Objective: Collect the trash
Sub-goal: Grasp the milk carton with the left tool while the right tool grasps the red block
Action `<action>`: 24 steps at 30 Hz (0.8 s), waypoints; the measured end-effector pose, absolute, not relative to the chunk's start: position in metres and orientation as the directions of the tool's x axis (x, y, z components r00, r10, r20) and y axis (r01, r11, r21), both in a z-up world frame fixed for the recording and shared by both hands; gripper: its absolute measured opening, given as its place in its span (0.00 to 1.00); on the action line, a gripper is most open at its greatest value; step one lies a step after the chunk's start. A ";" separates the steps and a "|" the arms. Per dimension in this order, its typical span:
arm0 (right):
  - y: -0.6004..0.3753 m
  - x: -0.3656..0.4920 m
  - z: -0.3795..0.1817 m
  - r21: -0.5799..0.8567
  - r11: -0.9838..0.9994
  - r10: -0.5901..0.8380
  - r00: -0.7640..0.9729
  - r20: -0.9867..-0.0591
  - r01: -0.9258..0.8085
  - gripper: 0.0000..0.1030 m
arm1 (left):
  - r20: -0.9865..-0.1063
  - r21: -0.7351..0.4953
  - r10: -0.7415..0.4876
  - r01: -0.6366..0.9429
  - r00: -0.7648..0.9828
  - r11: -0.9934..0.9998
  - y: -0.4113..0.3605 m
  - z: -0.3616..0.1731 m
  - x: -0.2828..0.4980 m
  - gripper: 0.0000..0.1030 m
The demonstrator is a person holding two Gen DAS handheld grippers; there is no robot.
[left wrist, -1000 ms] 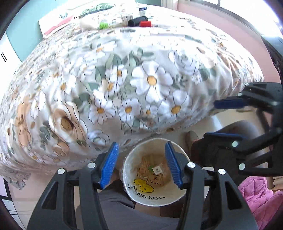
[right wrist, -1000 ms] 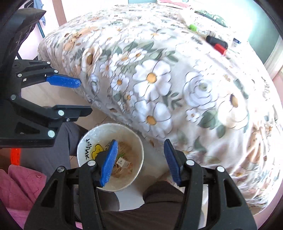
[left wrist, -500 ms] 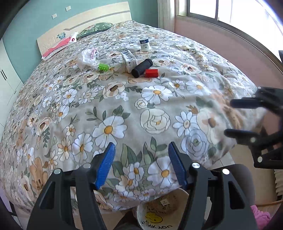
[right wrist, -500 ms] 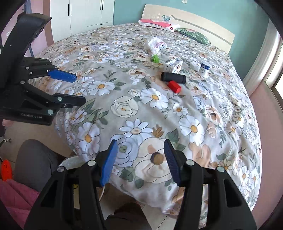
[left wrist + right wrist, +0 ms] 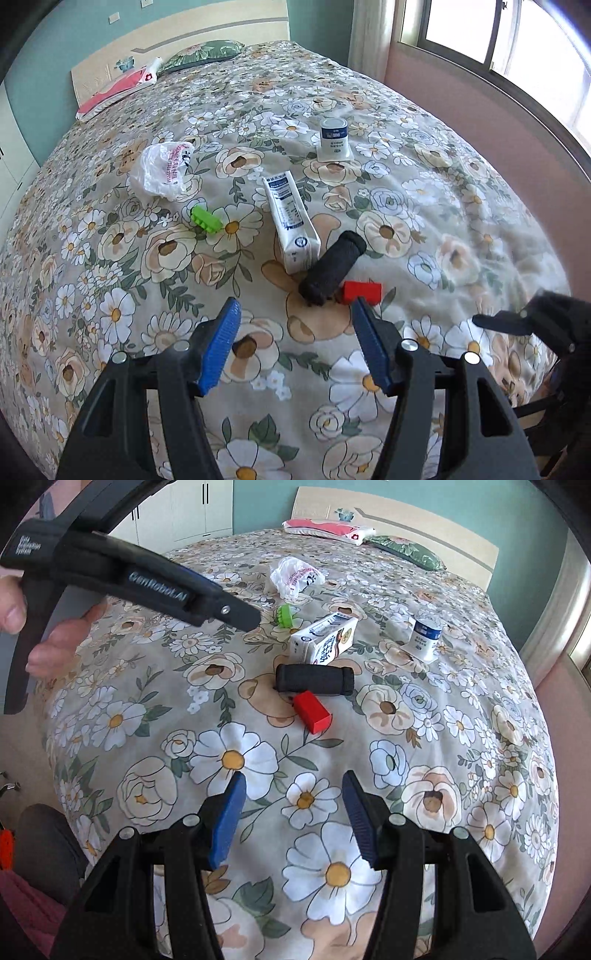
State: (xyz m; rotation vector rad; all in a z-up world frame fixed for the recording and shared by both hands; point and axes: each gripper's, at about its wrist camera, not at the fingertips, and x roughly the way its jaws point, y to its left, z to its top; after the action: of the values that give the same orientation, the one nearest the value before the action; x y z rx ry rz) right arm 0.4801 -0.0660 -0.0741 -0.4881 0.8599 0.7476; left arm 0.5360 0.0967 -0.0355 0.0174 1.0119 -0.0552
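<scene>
Over the flowered bedspread (image 5: 424, 206), both tools hang above the near part of the bed, pointing steeply down. Left tool (image 5: 295, 347) has its blue pads spread with nothing between them but the bedspread beneath; its jaws have just been opening. Right tool (image 5: 293, 819) is likewise spread and pinches nothing. Trash lies in a loose cluster towards the middle of the bed, well beyond both tools. A black roll (image 5: 332, 269) lies on its side, one end touching a white milk carton (image 5: 291, 221) that also lies flat, and the other end just beside a small red block (image 5: 362, 291), which is the nearest piece to the left tool. Left of the carton in the left wrist view sits a small green plastic piece (image 5: 206, 219), and farther back on that side a crumpled clear plastic bag (image 5: 164, 170) with red print. A small white cup with a blue label (image 5: 333, 142) stands upside down, apart from the others, nearer the window side. Two pillows, one pink (image 5: 118, 86) and one green (image 5: 203, 53), rest against the headboard. In the right wrist view a hand (image 5: 62, 638) grips the left tool's handle at the upper left.
</scene>
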 end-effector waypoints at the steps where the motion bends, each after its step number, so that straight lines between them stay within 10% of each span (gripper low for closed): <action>1: -0.062 0.489 -0.080 -0.087 0.641 0.388 0.420 -0.821 -0.762 0.53 | -0.850 -0.029 -0.049 0.047 0.524 0.998 0.097 -0.039 0.551 0.63; 15: -0.015 0.570 -0.136 0.035 0.547 0.468 0.272 -0.841 -0.836 0.53 | -0.906 -0.054 -0.042 -0.016 0.422 0.998 0.100 -0.110 0.673 0.63; 20: -0.007 0.578 -0.140 0.059 0.534 0.493 0.254 -0.832 -0.843 0.53 | -0.917 -0.101 -0.083 -0.025 0.391 0.995 0.101 -0.126 0.689 0.38; 24: -0.007 0.580 -0.141 0.053 0.539 0.488 0.260 -0.833 -0.840 0.37 | -0.915 -0.099 -0.080 -0.028 0.395 0.995 0.100 -0.133 0.689 0.36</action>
State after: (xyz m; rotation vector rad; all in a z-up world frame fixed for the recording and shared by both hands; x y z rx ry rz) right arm 0.5799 -0.0074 -0.1413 -0.4481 0.9265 0.9411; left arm 0.6891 0.1002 -0.1335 -0.1044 1.1644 -0.0331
